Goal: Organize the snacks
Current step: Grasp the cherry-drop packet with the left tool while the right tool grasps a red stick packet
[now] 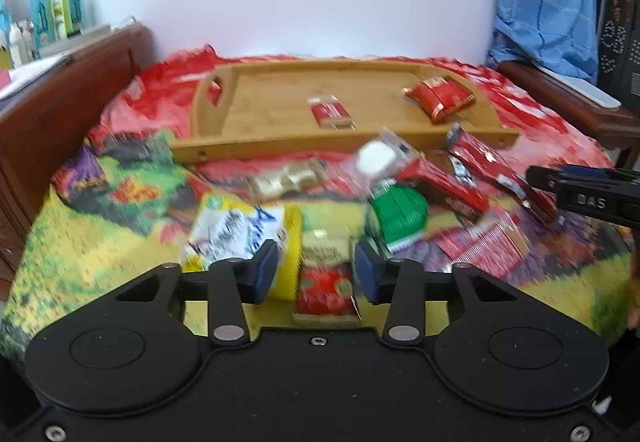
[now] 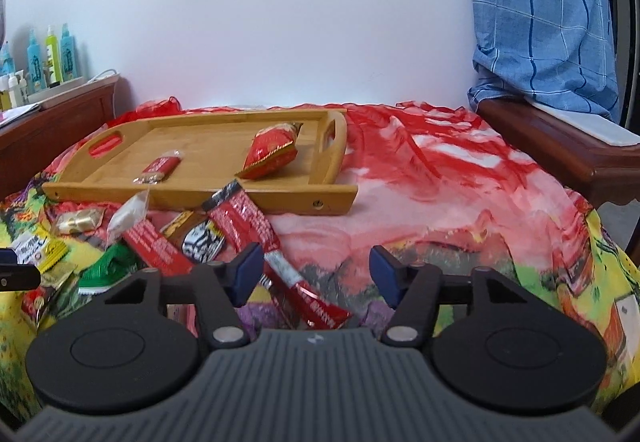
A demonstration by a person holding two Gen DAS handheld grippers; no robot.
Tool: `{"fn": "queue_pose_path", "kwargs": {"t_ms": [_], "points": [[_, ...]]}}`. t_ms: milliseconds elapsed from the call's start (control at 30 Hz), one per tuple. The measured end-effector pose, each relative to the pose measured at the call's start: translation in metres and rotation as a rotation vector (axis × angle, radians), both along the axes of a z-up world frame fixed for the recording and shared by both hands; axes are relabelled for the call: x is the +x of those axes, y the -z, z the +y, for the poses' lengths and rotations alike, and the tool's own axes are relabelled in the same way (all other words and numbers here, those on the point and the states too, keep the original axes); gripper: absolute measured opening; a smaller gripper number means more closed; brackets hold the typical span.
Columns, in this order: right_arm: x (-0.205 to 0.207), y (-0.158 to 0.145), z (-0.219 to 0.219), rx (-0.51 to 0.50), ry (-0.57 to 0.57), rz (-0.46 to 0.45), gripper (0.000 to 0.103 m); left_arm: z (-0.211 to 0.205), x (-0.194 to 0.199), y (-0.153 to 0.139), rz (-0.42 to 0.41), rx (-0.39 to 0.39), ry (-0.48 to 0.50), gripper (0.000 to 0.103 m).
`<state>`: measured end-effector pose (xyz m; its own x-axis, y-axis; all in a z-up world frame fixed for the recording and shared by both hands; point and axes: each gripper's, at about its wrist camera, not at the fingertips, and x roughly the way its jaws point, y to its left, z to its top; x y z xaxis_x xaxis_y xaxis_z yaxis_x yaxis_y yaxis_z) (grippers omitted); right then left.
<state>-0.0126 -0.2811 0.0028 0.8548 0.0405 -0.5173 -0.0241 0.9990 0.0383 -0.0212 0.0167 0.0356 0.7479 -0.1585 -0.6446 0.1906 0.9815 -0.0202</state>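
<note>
A bamboo tray [image 1: 248,130] [image 2: 200,198] lies on the cloth-covered table and holds a small red packet [image 1: 331,113] [image 2: 159,169] and a red pouch [image 1: 438,95] [image 2: 272,151]. A pile of loose snacks lies in front of it: a green packet [image 1: 398,216] [image 2: 107,269], long red bars [image 1: 500,170] [image 2: 244,222], a white-and-yellow packet [image 1: 240,230]. My left gripper [image 1: 315,270] is open around a red-and-tan snack packet [image 1: 324,278], its pads beside it, not closed. My right gripper [image 2: 316,274] is open and empty; a long red bar [image 2: 308,300] lies under its left finger.
Wooden furniture flanks the table on the left [image 1: 60,110] and right [image 2: 560,150]. Bottles [image 1: 56,8] stand on the left shelf. A blue checked cloth [image 2: 540,14] hangs at the right. The right gripper shows at the left wrist view's right edge [image 1: 588,194].
</note>
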Motion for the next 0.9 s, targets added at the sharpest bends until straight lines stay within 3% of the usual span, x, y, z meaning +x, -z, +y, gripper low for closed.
{"fn": "queue_pose_path", "kwargs": {"t_ms": [167, 300, 500, 633, 900], "points": [[-0.002, 0.002, 0.004, -0.003, -0.025, 0.011, 0.051, 0.004, -0.007, 0.006, 0.064, -0.085, 0.024, 0.038], [-0.001, 0.003, 0.008, -0.005, -0.050, 0.019, 0.039, 0.002, -0.006, 0.010, 0.062, -0.045, 0.001, 0.037], [0.005, 0.005, 0.013, -0.011, -0.068, 0.034, 0.039, -0.001, 0.009, 0.018, 0.068, -0.011, -0.007, 0.037], [0.010, 0.006, 0.014, -0.002, -0.072, 0.043, 0.039, -0.001, 0.016, 0.021, 0.071, -0.031, -0.015, 0.032], [0.024, 0.006, 0.024, -0.032, -0.097, 0.056, 0.041, -0.003, 0.024, 0.019, 0.090, -0.040, -0.028, 0.031]]}}
